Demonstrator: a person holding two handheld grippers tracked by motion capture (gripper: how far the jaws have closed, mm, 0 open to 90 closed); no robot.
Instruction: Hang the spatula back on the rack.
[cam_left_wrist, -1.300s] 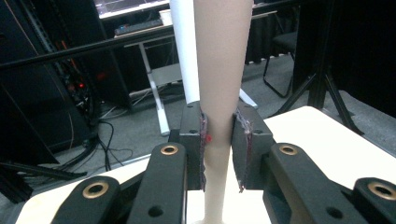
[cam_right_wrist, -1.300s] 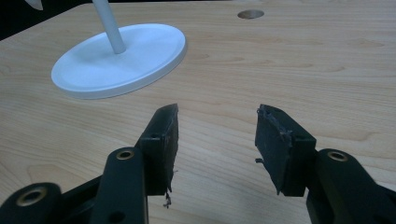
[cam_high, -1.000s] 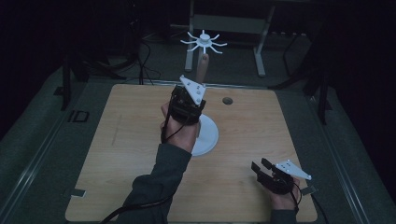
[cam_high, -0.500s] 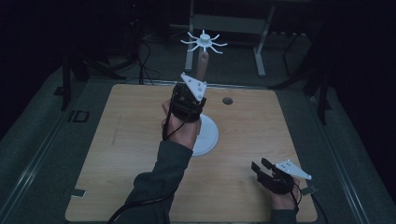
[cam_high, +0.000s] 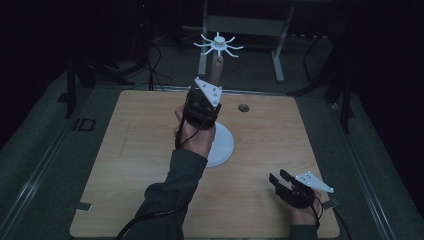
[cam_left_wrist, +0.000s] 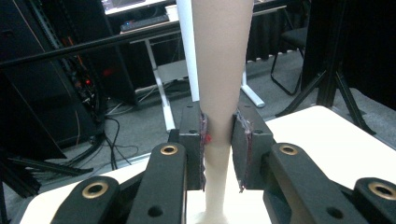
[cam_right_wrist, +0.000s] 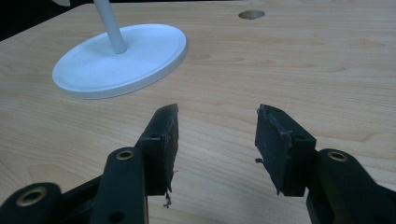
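A white stand rises from the table's middle: a round base (cam_high: 225, 145), a tan tapered stem (cam_high: 216, 70) and a white spoked top (cam_high: 218, 44). My left gripper (cam_high: 207, 99) is held up at the stem, above the base. In the left gripper view its jaws (cam_left_wrist: 219, 135) are shut on the stem (cam_left_wrist: 222, 56), pads pressed to both sides. My right gripper (cam_high: 279, 177) sits low near the table's front right corner. Its jaws (cam_right_wrist: 217, 121) stand open over bare wood, with the base (cam_right_wrist: 140, 56) and the thin white pole (cam_right_wrist: 109, 25) farther off to its left.
The wooden table (cam_high: 135, 150) has a small round hole (cam_high: 243, 107) near its far edge. Behind it are white desk legs (cam_high: 280, 60), dark stands and cables on the floor. A cable trails from the left sleeve at the front edge.
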